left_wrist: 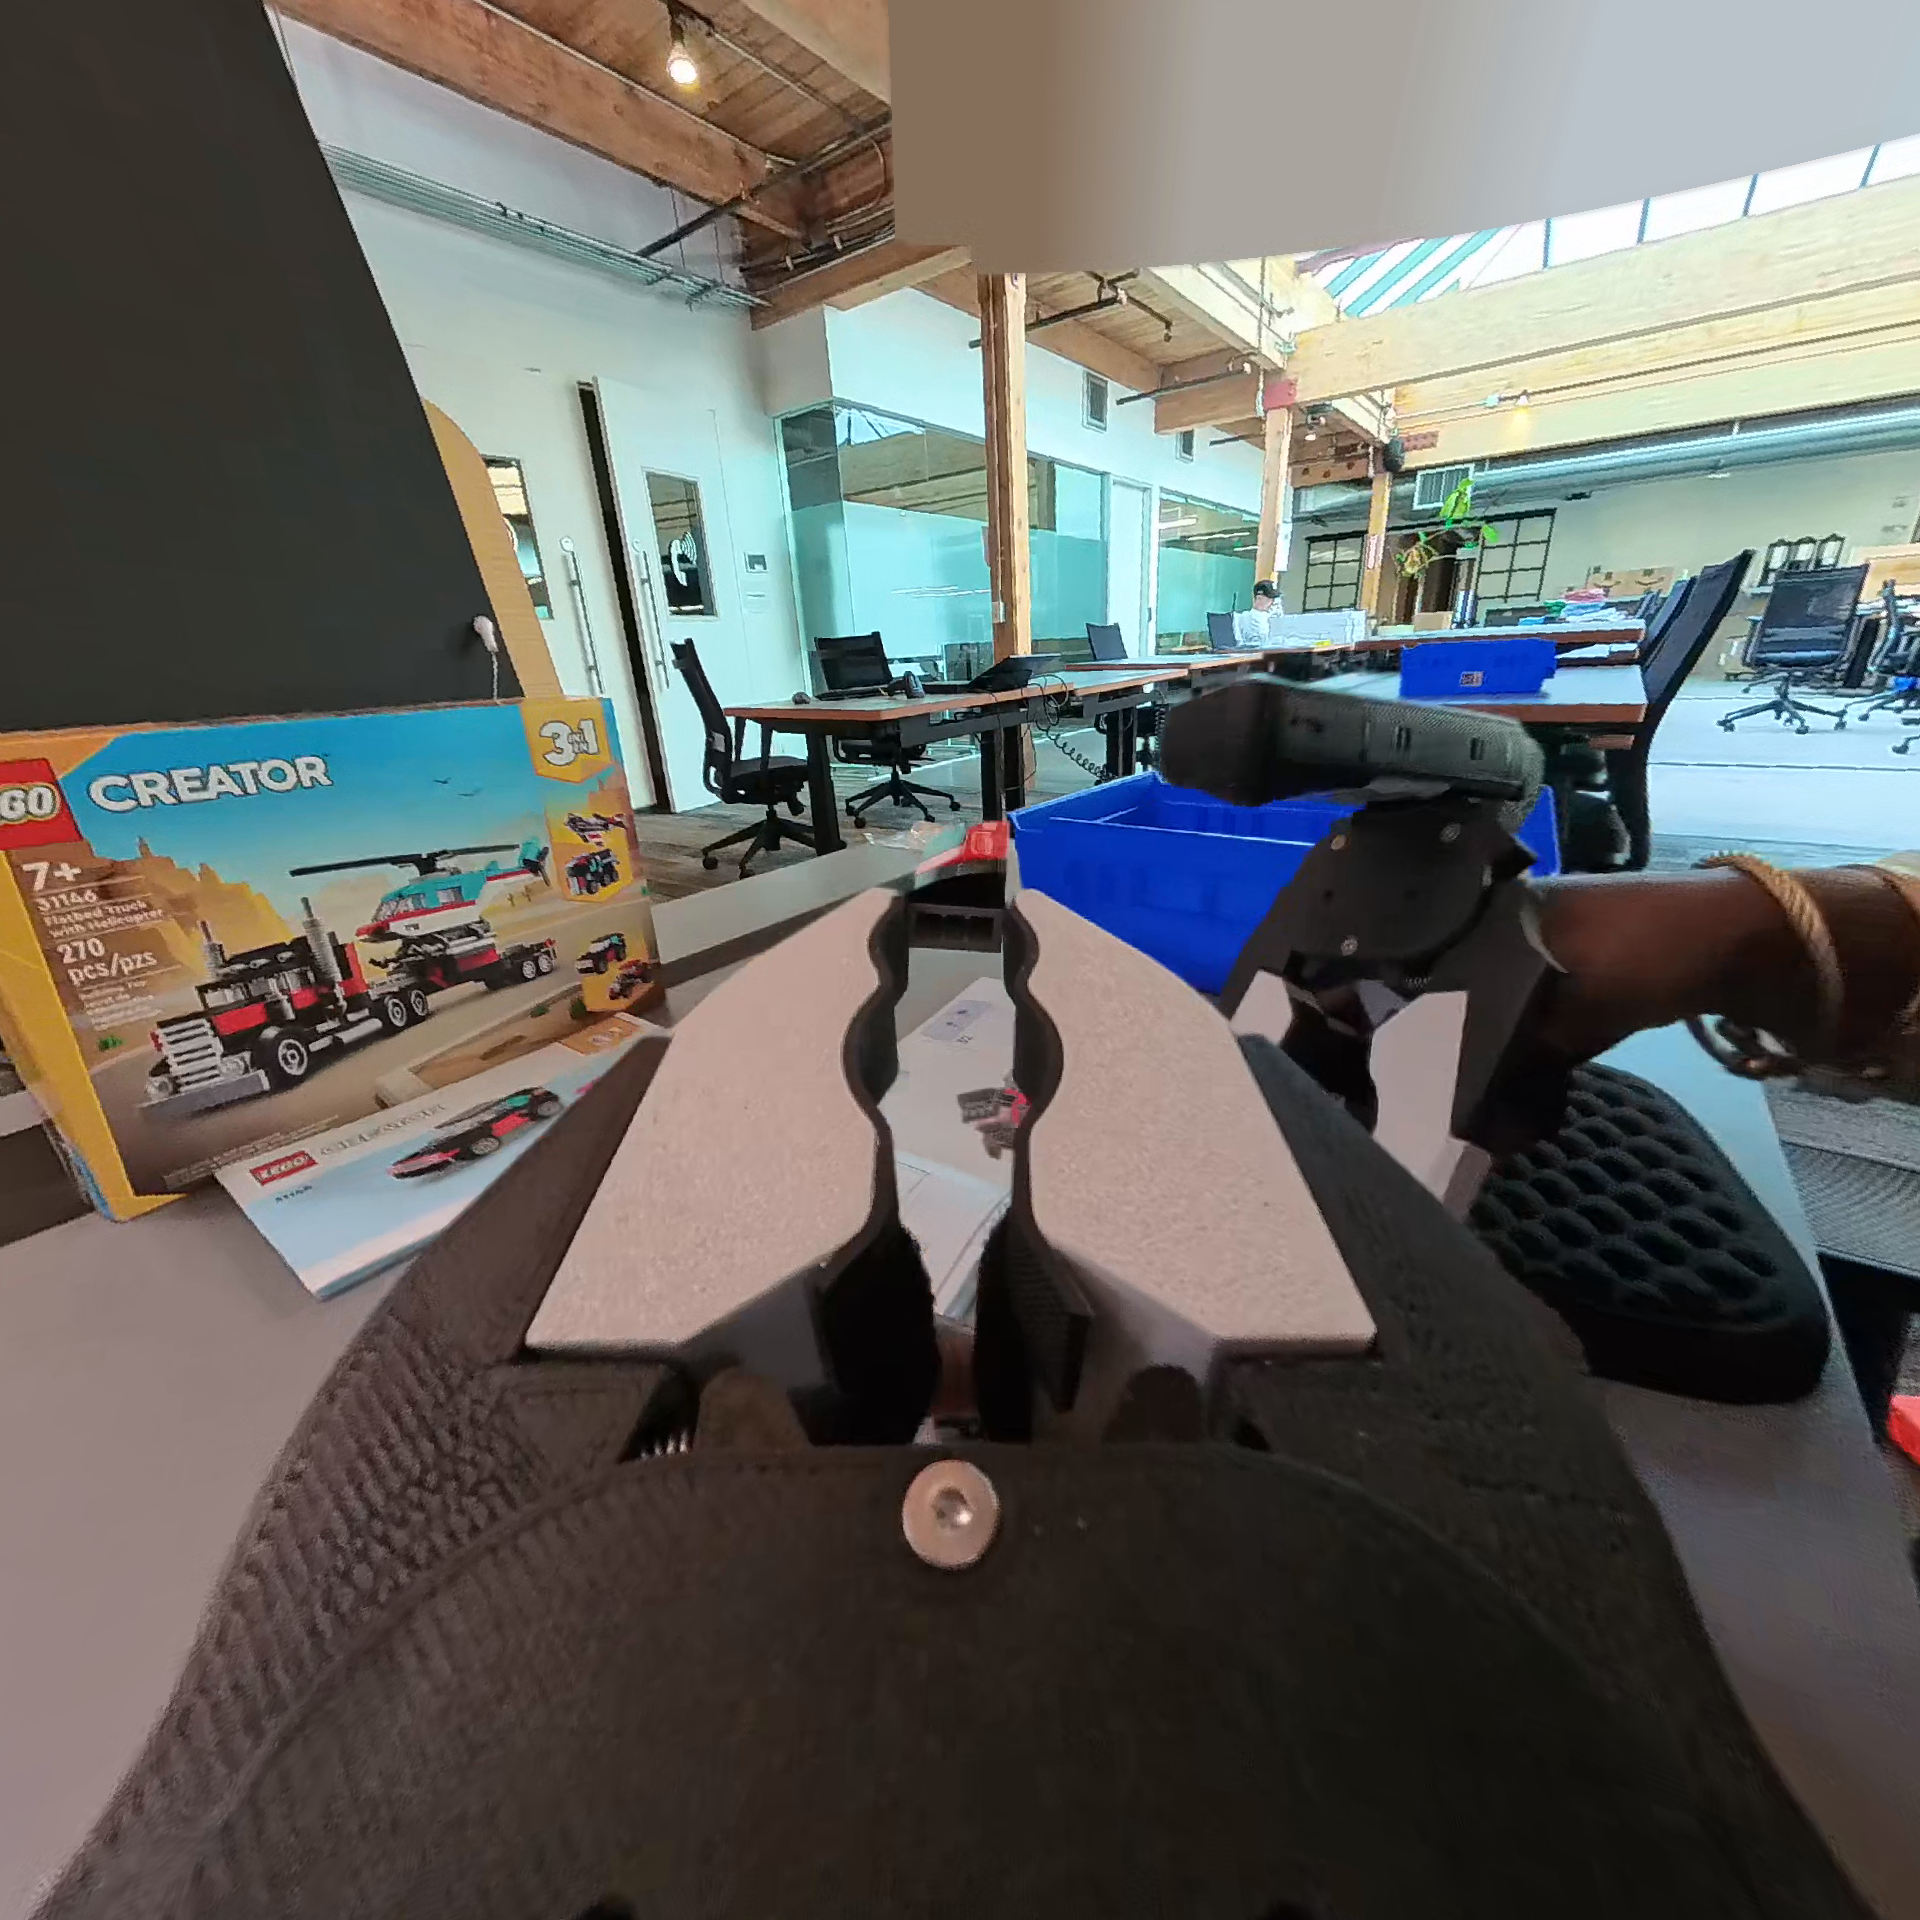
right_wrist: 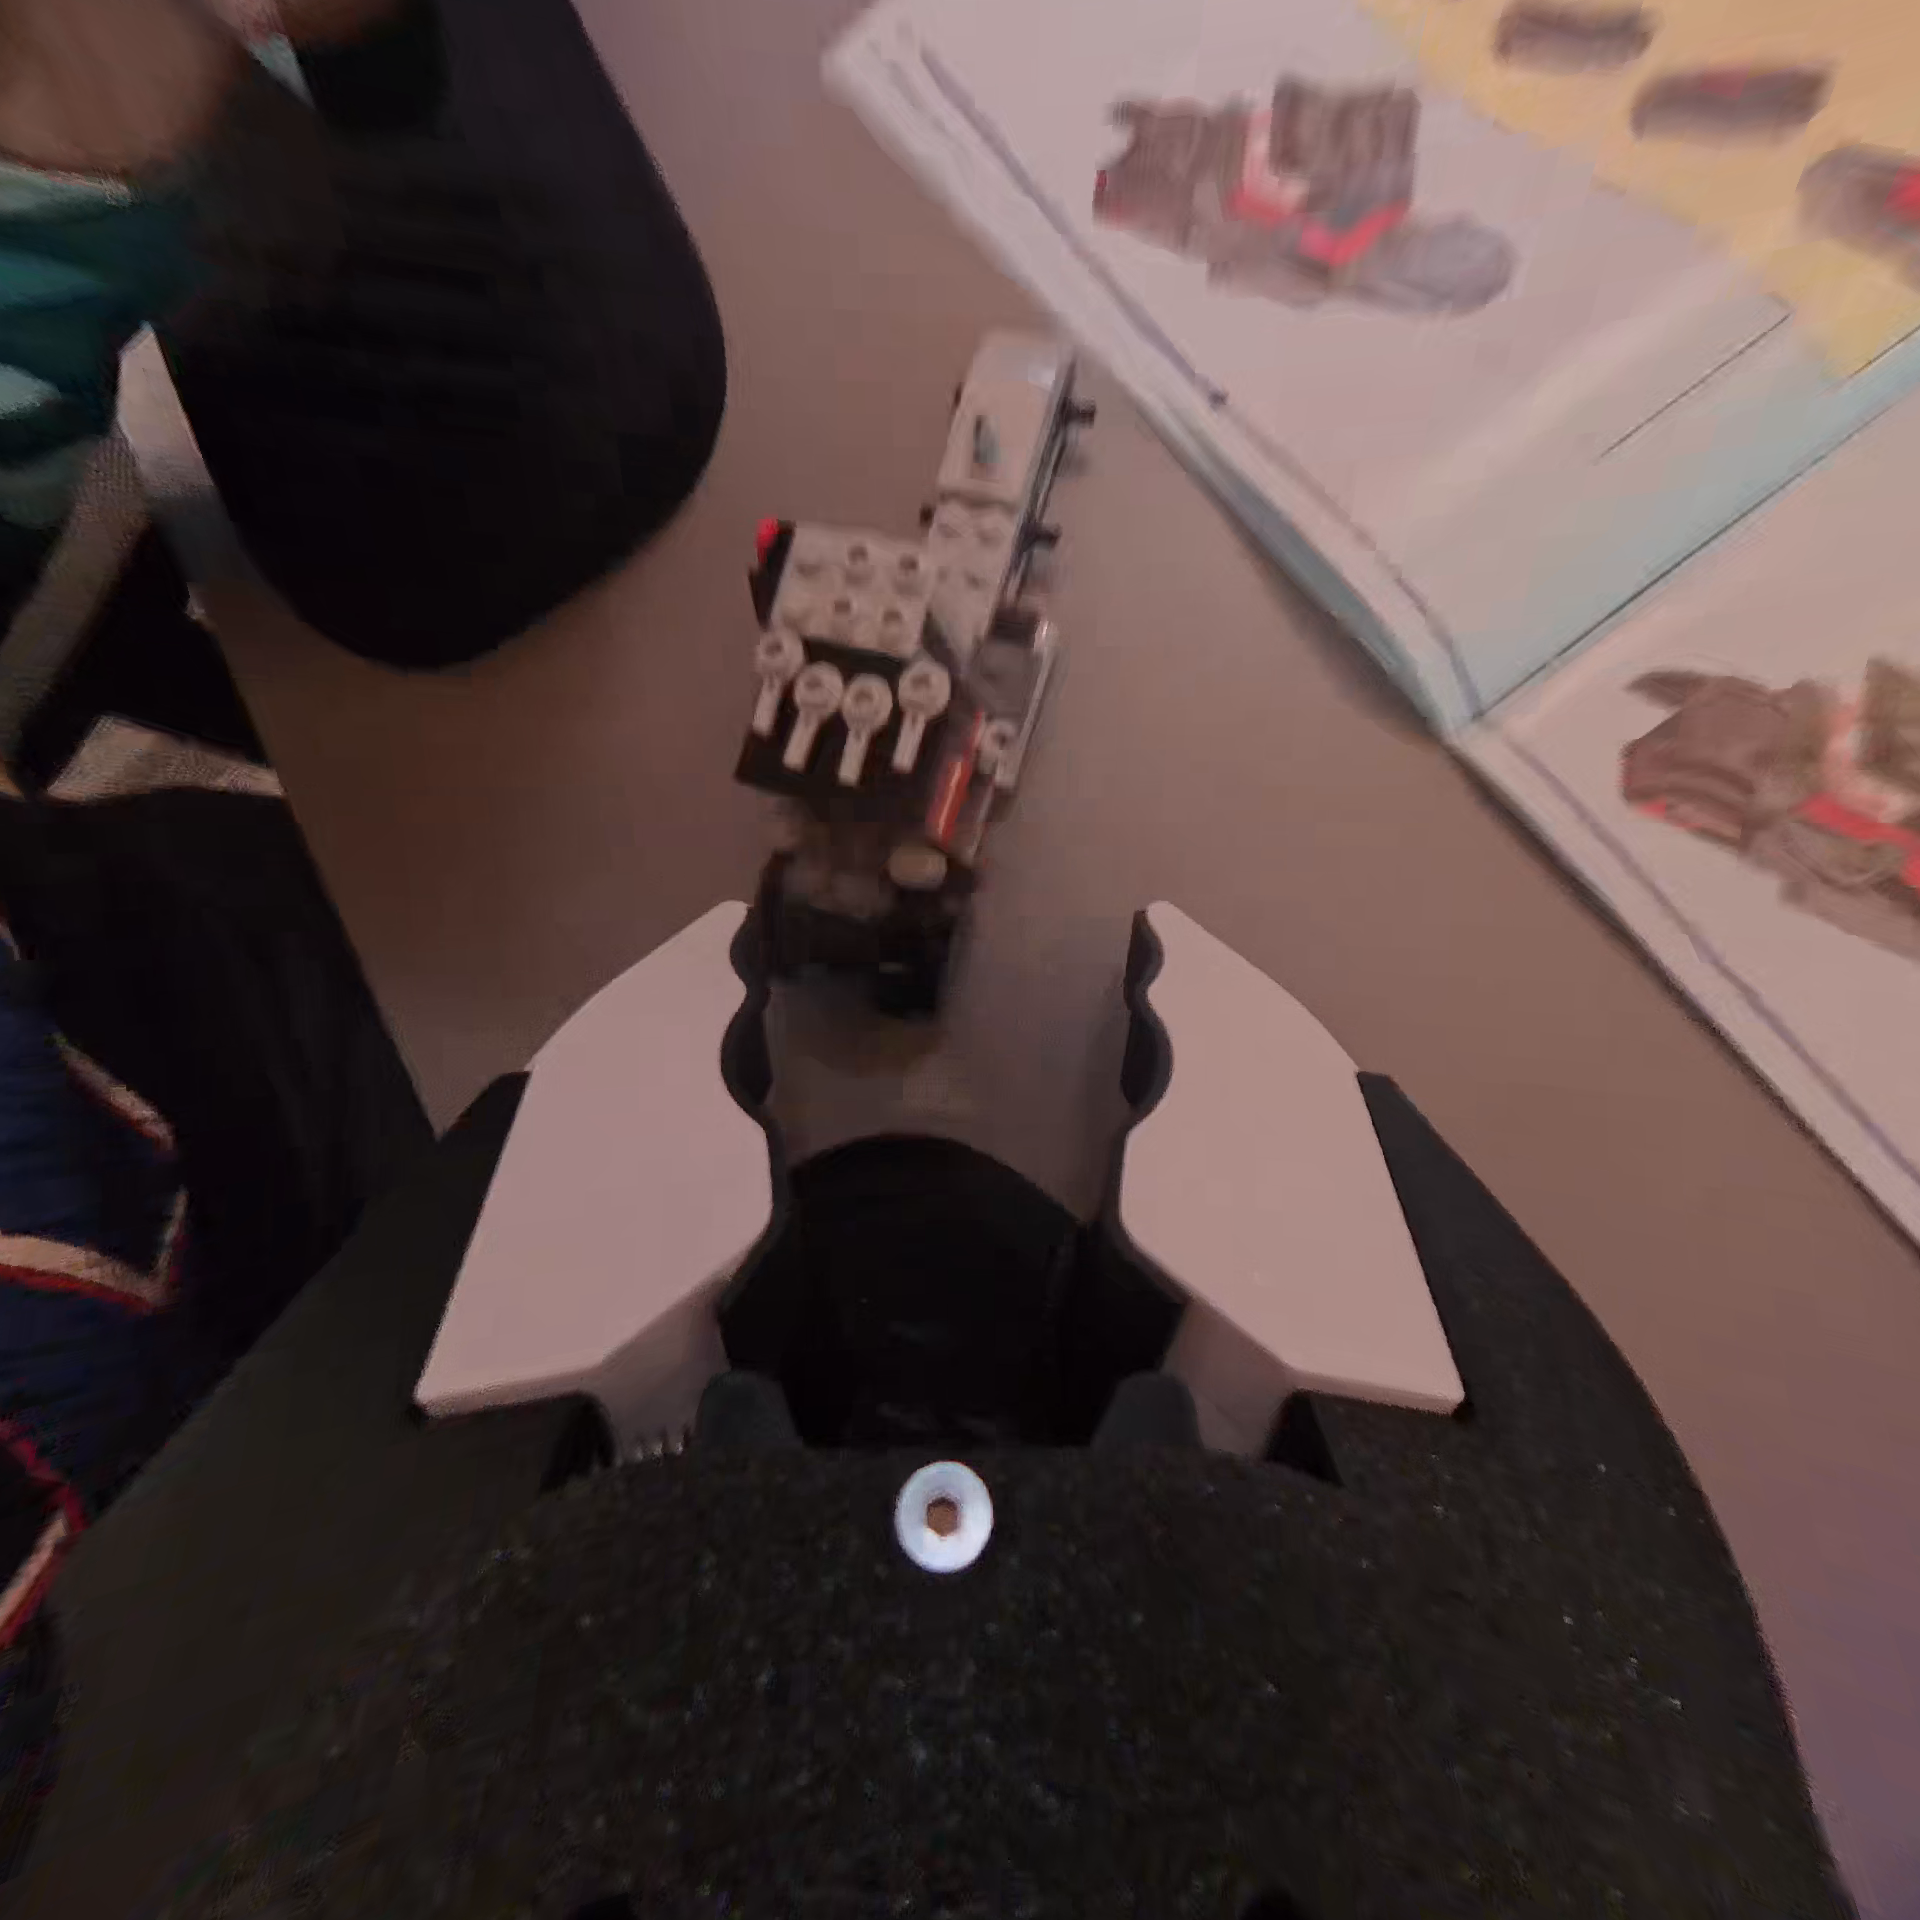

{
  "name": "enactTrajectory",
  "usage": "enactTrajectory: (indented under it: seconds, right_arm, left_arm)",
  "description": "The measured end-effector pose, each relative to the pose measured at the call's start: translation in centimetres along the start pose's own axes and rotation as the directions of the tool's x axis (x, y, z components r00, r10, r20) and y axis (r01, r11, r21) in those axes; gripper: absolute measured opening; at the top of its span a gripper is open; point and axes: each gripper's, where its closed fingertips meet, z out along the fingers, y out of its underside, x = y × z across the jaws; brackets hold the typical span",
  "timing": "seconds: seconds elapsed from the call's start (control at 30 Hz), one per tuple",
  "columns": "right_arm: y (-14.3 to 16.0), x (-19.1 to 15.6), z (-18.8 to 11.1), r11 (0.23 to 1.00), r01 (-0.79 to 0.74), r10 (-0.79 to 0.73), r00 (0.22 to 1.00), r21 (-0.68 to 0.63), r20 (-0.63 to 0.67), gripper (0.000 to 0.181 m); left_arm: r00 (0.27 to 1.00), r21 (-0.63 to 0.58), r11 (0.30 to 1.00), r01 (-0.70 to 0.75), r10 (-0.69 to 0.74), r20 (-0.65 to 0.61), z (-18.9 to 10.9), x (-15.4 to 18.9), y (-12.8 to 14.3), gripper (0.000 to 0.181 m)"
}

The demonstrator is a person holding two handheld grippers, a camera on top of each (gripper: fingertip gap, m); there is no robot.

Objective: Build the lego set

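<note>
Bricks formed a half-built truck [right_wrist: 894,707] standing on the tabletop [right_wrist: 1299,935], just beyond the right hand-held gripper [right_wrist: 940,940], whose fingers were spread apart and empty. The left hand-held gripper [left_wrist: 956,914] was pinched on a small black and red piece [left_wrist: 961,878]. Open booklets [right_wrist: 1403,343] lay right; a set box [left_wrist: 312,935] stood far left, beside a blue bin [left_wrist: 1132,883].

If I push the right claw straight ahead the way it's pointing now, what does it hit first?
Most likely the partly built lego truck. The right claw is open, and the model's dark near end sits just past its tips, slightly toward the left finger. Depth is blurred, so it may touch the table beneath first.
</note>
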Motion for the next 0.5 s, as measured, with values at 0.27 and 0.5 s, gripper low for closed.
enactTrajectory:
  seconds: [0.27, 0.5]
  right_arm:
    - [-2.4, -7.1, -1.6, 0.974, 0.115, -0.166, 0.949, 0.198, 0.267, 0.057]
    - [-11.0, -5.9, -13.3, 0.508, 0.299, -0.439, 0.897, 0.808, -0.056, 0.066]
  left_arm:
    - [0.984, 0.021, 0.985, 0.173, -0.172, -0.055, 0.7, 1.7, -0.6, 0.017]
    - [0.626, -0.020, 0.705, 0.709, -0.641, -0.444, 0.5, 4.5, -3.8, 0.017]
